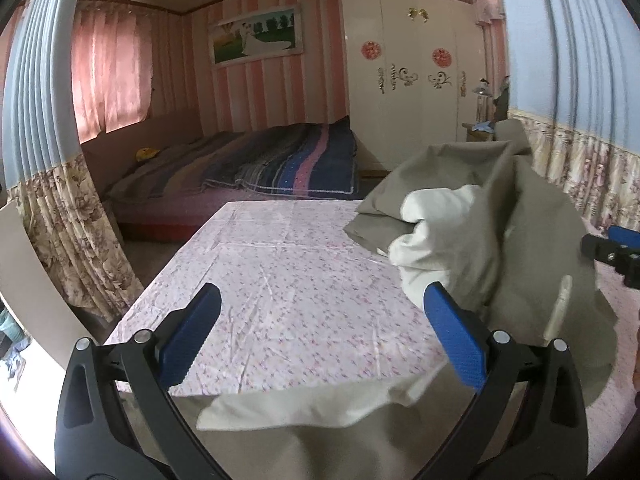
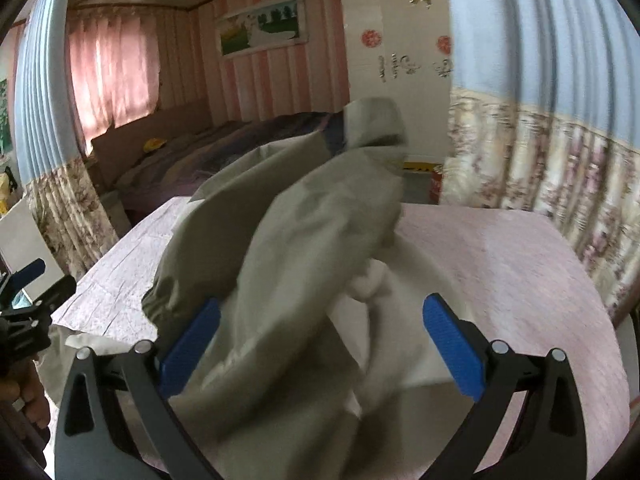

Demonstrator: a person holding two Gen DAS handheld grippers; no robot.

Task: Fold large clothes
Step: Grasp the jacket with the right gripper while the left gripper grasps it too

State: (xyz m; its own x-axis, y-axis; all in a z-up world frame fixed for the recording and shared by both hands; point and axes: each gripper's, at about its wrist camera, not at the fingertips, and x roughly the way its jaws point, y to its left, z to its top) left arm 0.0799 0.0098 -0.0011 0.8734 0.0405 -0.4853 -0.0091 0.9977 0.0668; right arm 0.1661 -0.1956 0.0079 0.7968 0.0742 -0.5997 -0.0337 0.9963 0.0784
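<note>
A large khaki jacket with a white lining [image 1: 500, 232] lies crumpled on the table covered with a pink floral cloth [image 1: 288, 280]. It fills the right and near part of the left wrist view. My left gripper [image 1: 320, 328] is open and empty above the cloth, with the jacket's hem under it. In the right wrist view the jacket [image 2: 288, 264] is bunched and blurred between my open right gripper's [image 2: 320, 340] fingers, with a sleeve cuff [image 2: 168, 300] by the left finger. The right gripper also shows at the right edge of the left wrist view [image 1: 616, 252].
A bed with a striped blanket [image 1: 256, 164] stands behind the table. A white wardrobe [image 1: 412, 80] is at the back right. Blue and floral curtains [image 1: 580, 128] hang on both sides. The table's left edge [image 1: 160, 276] drops to the floor.
</note>
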